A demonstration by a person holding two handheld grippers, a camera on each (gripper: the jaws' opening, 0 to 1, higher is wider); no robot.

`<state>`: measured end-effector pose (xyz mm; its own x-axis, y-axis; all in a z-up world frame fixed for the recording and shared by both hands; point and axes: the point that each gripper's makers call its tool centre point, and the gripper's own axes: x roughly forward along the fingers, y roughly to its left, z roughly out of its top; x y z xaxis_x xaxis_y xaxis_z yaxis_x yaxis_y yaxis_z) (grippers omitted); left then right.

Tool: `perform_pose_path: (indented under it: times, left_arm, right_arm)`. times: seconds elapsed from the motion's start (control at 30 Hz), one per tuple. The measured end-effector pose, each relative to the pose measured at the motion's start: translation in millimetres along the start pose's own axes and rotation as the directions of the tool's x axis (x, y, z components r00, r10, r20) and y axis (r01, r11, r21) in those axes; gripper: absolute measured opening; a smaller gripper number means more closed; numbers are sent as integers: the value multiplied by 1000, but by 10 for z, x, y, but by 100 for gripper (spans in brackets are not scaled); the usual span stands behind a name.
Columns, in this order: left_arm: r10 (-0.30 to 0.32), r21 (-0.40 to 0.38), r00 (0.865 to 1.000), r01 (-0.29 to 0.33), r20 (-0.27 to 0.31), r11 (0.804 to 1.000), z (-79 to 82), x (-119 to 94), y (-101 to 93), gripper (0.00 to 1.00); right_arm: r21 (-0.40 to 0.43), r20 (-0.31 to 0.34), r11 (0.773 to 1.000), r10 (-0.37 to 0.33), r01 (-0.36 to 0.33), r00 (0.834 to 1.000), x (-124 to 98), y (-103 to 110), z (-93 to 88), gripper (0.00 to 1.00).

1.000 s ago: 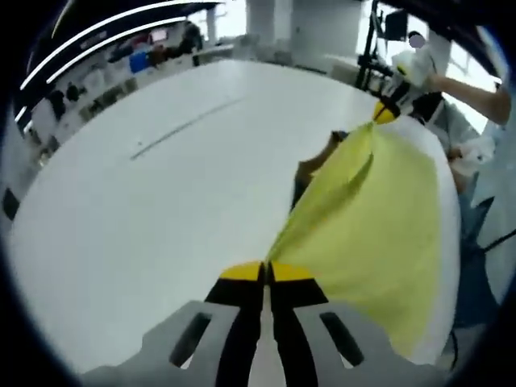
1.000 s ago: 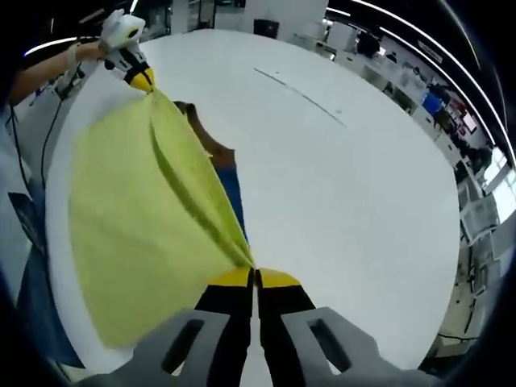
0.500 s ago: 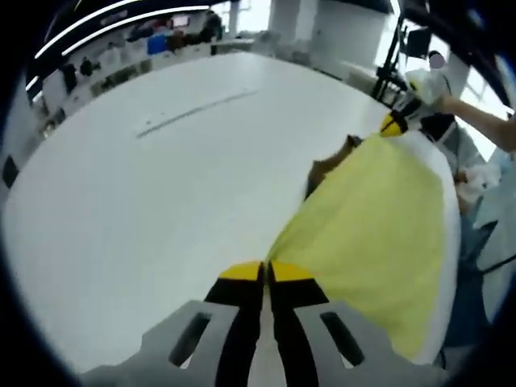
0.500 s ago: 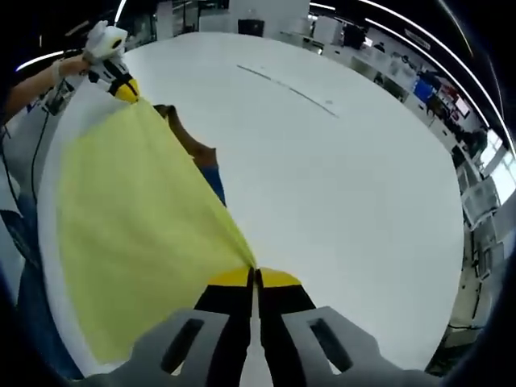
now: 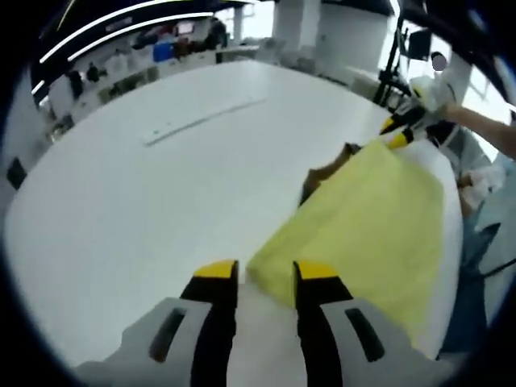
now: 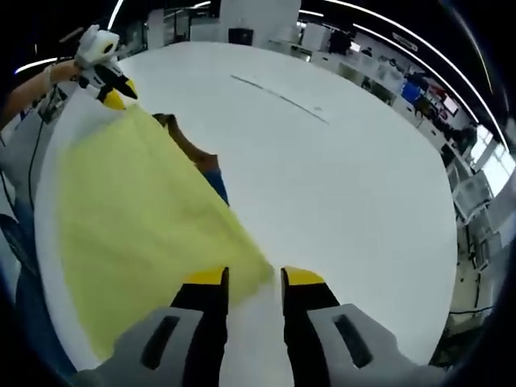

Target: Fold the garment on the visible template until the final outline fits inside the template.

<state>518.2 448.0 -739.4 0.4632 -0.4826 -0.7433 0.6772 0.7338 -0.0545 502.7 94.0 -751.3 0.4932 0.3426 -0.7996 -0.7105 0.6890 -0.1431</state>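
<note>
Where jaws gape, smooth yellow garment [image 5: 371,226].

- big white desk [image 5: 161,193], round-ish edge
- yellow garment [image 5: 371,226] spread flat near one edge
- brown and blue stuff [image 6: 201,165] poking out from under it
- thin dark line [image 5: 201,121] across the desk top

Left gripper view: low and close over white table [image 5: 145,201], looking along own fingers [image 5: 211,278] toward far room wall. Right gripper view: same low height, from opposite corner, facing across table [image 6: 355,185]. Shared by both: yellow garment [image 5: 379,218] [image 6: 137,218], table surface, each other's gripper at far garment corner [image 5: 397,131] [image 6: 109,90].
</note>
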Motion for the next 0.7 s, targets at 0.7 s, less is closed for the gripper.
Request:
perform_pose_path:
  times: [0.7]
  left_arm:
    - [-10, -19, 1000, 10, 14, 1000, -211, -597, -510, 39]
  right_arm:
    - [157, 175, 987, 2, -30, 985, -590, 444, -31, 46]
